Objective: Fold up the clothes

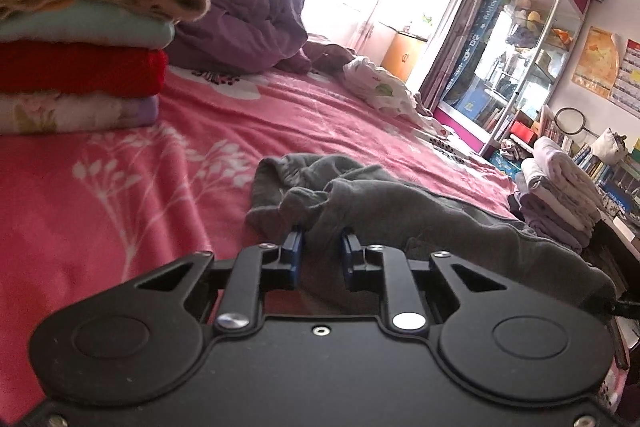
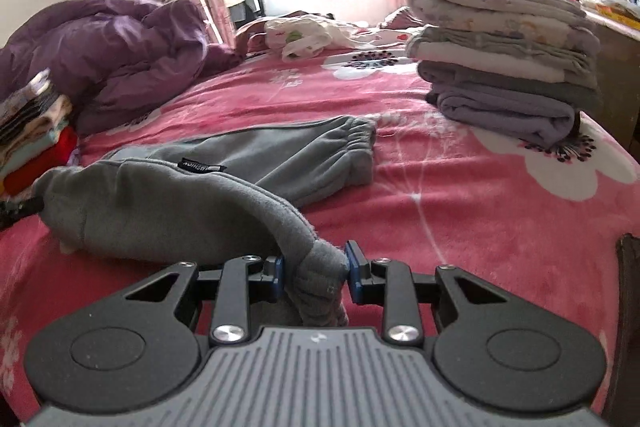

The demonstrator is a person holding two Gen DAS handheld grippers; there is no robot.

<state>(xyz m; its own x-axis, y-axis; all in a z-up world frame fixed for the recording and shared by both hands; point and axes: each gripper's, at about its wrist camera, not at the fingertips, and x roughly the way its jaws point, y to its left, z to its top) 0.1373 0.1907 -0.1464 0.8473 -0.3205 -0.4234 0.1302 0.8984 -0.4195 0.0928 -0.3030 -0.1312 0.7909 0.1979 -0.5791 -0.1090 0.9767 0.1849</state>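
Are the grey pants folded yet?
Partly: the grey pants are doubled over, one end lifted by both grippers, the waistband lying flat.

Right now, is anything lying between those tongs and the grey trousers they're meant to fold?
No. Both tongs already pinch the grey trousers: the left tongs and the right tongs each have cloth between their fingers.

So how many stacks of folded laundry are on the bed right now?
2: a colourful stack on the left gripper's side, and a pale purple stack on the right gripper's side. Others may sit outside the views.
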